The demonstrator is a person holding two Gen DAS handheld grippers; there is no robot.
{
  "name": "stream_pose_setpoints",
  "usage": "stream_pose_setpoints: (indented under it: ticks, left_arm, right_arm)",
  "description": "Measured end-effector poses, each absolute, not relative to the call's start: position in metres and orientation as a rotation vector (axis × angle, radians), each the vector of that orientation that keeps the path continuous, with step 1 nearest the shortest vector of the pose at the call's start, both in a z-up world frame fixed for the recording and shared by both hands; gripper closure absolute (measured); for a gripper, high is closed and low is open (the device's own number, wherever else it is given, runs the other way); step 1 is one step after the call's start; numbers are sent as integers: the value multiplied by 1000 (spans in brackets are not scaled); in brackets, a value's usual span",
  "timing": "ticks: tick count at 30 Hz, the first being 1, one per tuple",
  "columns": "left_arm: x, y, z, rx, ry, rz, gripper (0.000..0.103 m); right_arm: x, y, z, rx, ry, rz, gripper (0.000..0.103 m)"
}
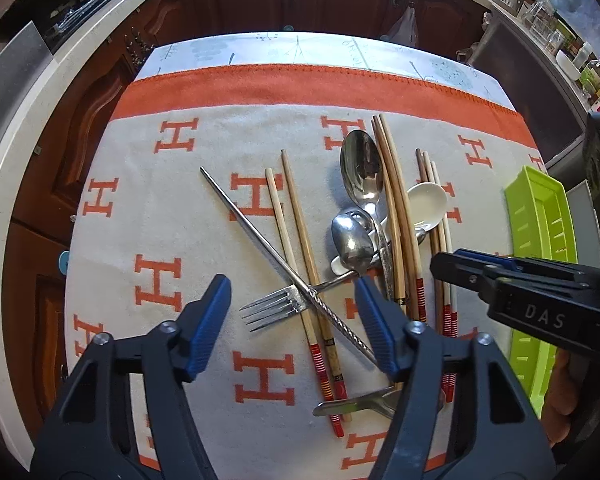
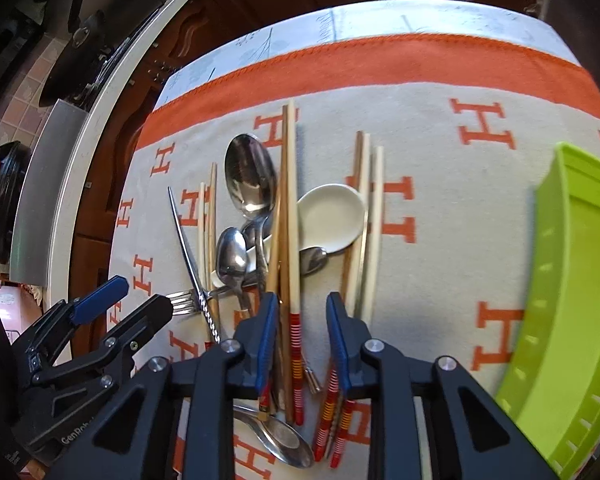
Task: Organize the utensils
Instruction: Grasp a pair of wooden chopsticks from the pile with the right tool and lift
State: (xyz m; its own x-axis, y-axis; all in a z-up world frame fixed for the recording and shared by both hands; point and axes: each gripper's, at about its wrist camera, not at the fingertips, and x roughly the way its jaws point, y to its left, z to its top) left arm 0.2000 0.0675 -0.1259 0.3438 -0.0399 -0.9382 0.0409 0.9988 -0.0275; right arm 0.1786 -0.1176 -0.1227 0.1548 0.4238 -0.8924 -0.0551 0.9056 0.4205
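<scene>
A heap of utensils lies on a beige blanket (image 1: pixel 160 208) with orange H marks. In it are a large metal spoon (image 1: pixel 362 168) (image 2: pixel 250 176), a white ceramic spoon (image 1: pixel 426 200) (image 2: pixel 332 216), a fork (image 1: pixel 272 308) (image 2: pixel 184 302), a metal chopstick (image 1: pixel 268 240) (image 2: pixel 184 236) and several wooden chopsticks with red-striped ends. My left gripper (image 1: pixel 294 300) (image 2: pixel 140 304) hangs open just above the fork and the crossed chopsticks. My right gripper (image 2: pixel 302 312) (image 1: pixel 460 268) is open, its jaws narrow. A red-striped chopstick (image 2: pixel 294 320) lies between the pads, and they do not press on it.
A lime green slotted tray (image 1: pixel 540 216) (image 2: pixel 572 280) stands at the blanket's right side. Dark wooden cabinets and a white counter edge (image 1: pixel 40 128) run past the far and left sides. Another metal spoon (image 2: pixel 280 440) lies near the front edge under my right gripper.
</scene>
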Motion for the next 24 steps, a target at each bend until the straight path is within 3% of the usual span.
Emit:
stream_pose_setpoints:
  ticks: [10,20,24]
  left_arm:
    - [203,73,-137,-85,1256,-110,48]
    - [210,55,-132,-111,1246,-163,48]
    - [213,43,-131,-108,1247,-190,53]
  right_arm:
    - [188,-116,-146,404,1413,428,96]
    - [175,-137,-137,456,1361,399,97]
    - [169,-148,-127,482,1324,393,97]
